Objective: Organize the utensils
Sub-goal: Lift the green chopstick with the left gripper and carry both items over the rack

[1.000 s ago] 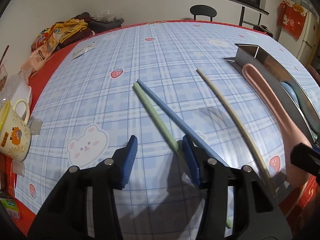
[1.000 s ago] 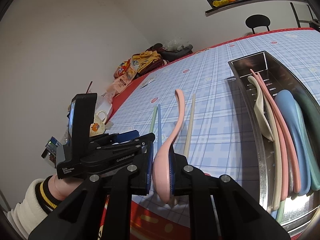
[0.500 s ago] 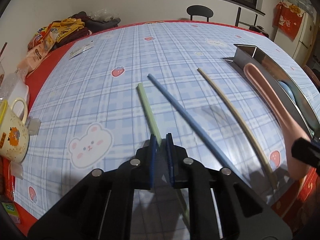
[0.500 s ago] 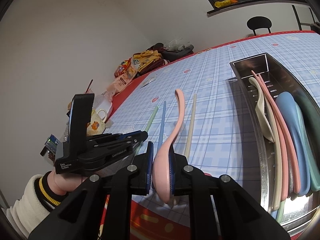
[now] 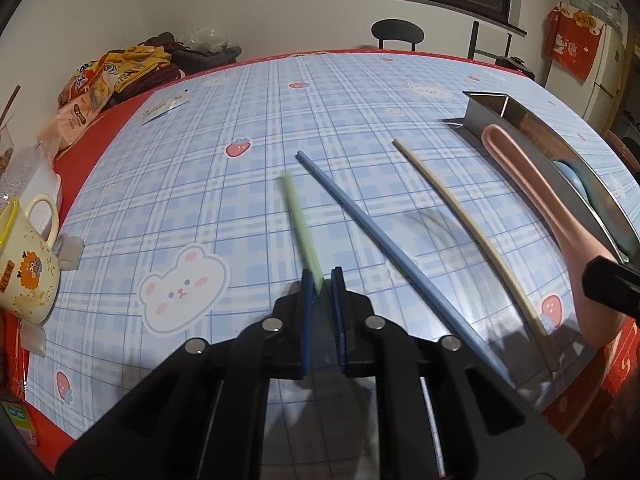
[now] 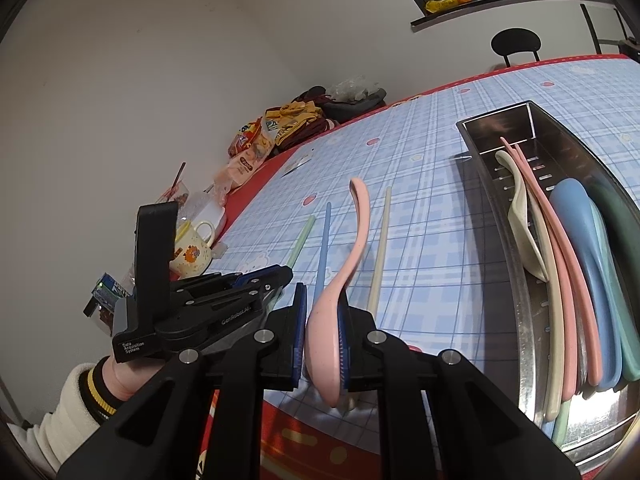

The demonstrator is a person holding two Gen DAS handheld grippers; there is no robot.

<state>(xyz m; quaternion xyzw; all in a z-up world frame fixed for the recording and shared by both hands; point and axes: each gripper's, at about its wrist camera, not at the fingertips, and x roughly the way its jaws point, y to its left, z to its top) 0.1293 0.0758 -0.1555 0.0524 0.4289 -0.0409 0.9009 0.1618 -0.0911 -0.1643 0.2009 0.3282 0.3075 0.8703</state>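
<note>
Between the left hand-held gripper's pinching pads, the green chopstick points away; right hand-held gripper clamps pink spoon.

mug – table's left edge | tray – right, utensils inside

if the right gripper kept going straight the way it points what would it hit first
Probably the checked tablecloth, between the blue chopstick and cream chopstick. The right gripper, holding the pink spoon, points slightly downward; depth is uncertain.

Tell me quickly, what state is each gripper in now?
Left gripper: just closed on the green chopstick.
Right gripper: shut on the pink spoon.
</note>
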